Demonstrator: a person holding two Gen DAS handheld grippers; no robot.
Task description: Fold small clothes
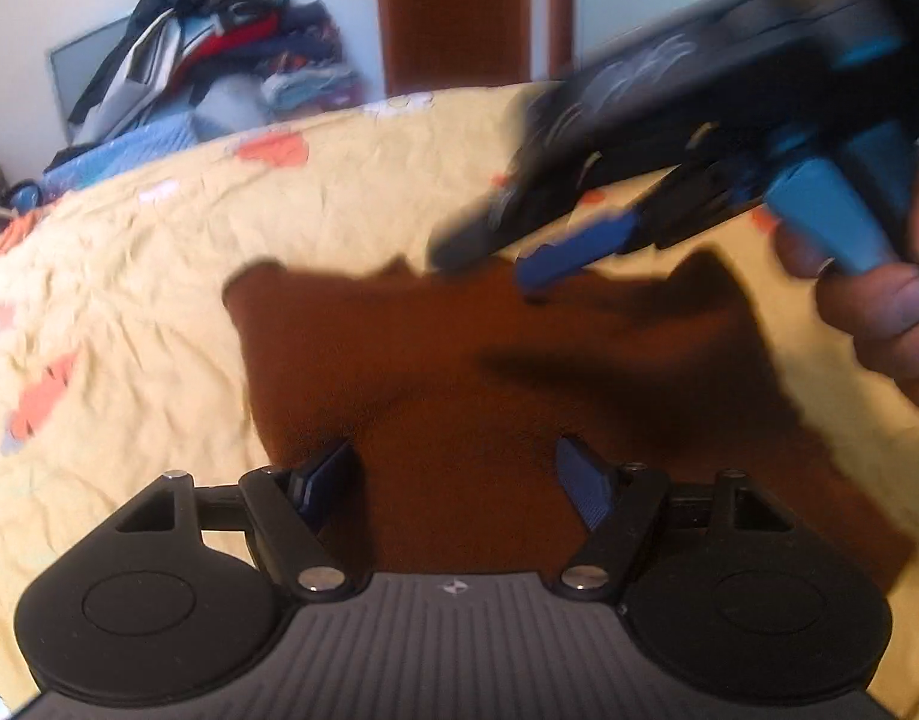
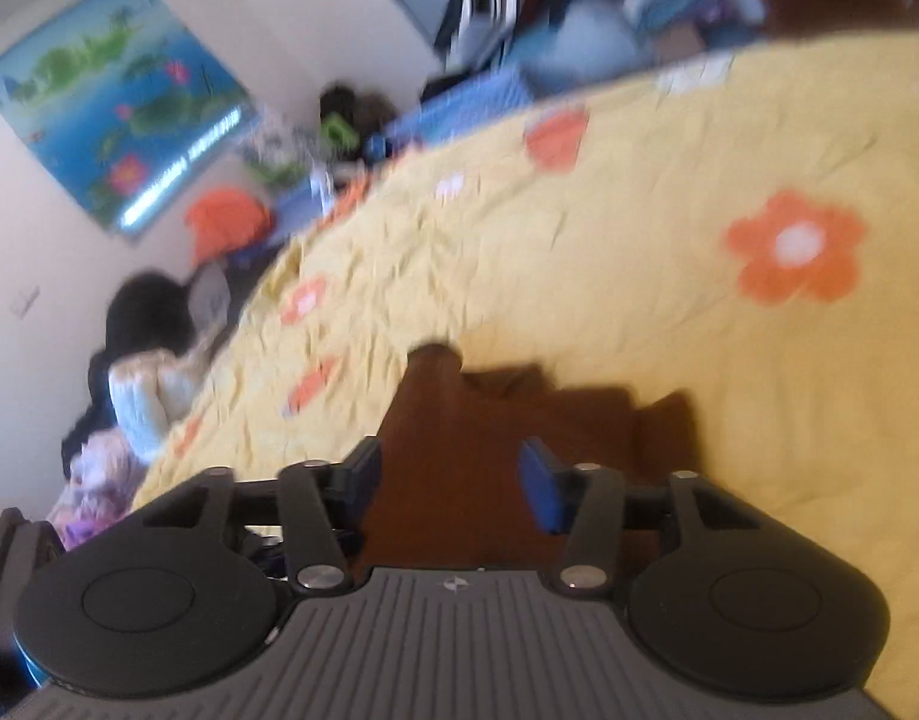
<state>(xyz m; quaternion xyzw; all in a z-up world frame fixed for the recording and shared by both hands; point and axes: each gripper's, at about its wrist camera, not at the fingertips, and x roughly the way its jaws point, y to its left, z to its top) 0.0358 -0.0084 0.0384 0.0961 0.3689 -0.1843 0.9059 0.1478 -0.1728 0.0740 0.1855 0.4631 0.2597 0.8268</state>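
A small brown garment (image 1: 507,384) lies spread flat on a yellow bedspread (image 1: 159,312) with orange flowers. My left gripper (image 1: 456,486) is open, just above the garment's near edge, holding nothing. My right gripper (image 1: 489,258), blurred, hovers over the garment's far edge in the left wrist view, jaws apart. In the right wrist view the right gripper (image 2: 453,480) is open over the brown garment (image 2: 519,420), empty.
A heap of clothes (image 1: 219,42) is piled beyond the bed's far edge, next to a brown door (image 1: 459,12). The right wrist view shows a poster (image 2: 111,102) on the wall and more clothes (image 2: 141,378) beside the bed's left edge.
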